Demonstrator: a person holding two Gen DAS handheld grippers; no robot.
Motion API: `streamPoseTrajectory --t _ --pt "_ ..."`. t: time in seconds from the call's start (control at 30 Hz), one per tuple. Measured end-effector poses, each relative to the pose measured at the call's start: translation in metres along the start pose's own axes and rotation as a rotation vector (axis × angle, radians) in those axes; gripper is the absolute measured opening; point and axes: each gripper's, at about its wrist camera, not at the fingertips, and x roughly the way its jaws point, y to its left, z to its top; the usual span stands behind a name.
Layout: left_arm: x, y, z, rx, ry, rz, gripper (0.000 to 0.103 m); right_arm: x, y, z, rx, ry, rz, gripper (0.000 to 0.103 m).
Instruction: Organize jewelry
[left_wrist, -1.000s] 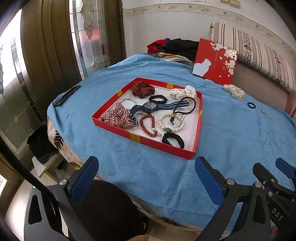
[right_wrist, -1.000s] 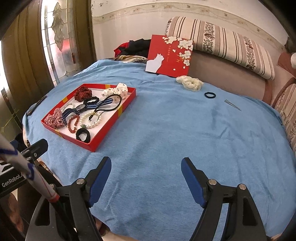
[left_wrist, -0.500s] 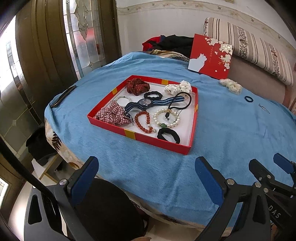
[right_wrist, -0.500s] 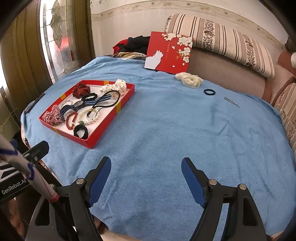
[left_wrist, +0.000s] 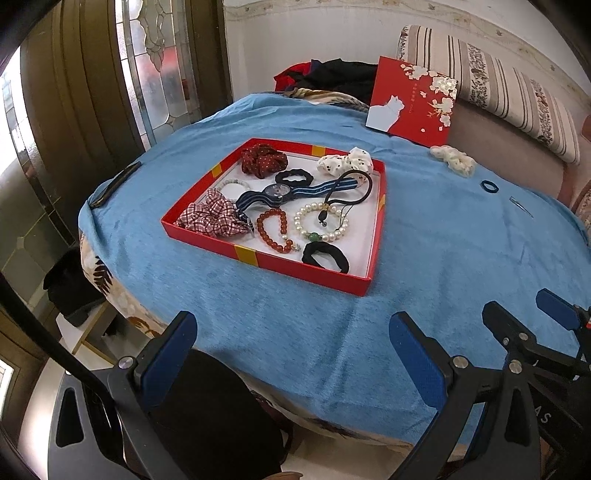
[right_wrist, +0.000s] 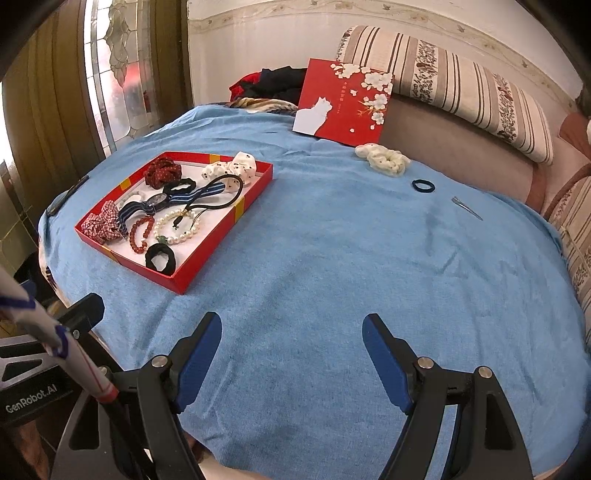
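tray (left_wrist: 258, 254): 3 bracelets (beaded), 1 watch (left_wrist: 279, 191) | cloth (right_wrist: 332, 258): 1 clip (right_wrist: 466, 208) | both grippers' fingers apart

Daylight from the stained-glass window (right_wrist: 122, 85) on my left lights everything evenly; shadows are soft, focus sharp, edges bend and darken.

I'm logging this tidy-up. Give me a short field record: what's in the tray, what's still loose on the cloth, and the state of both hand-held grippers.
tray: red tray on blue cloth
in tray: pearl bracelet, watch, scrunchies
loose: cream scrunchie, dark hair tie, metal clip
left hand-held gripper: open, empty
right hand-held gripper: open, empty
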Motion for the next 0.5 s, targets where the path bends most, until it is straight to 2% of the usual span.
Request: streamPoseTrajectory --t 0.5 --pt "-0.014 -0.006 -0.002 0.007 -0.03 -0.011 0.103 -0.002 -0.011 -0.005 0.05 -0.011 0.009 0.083"
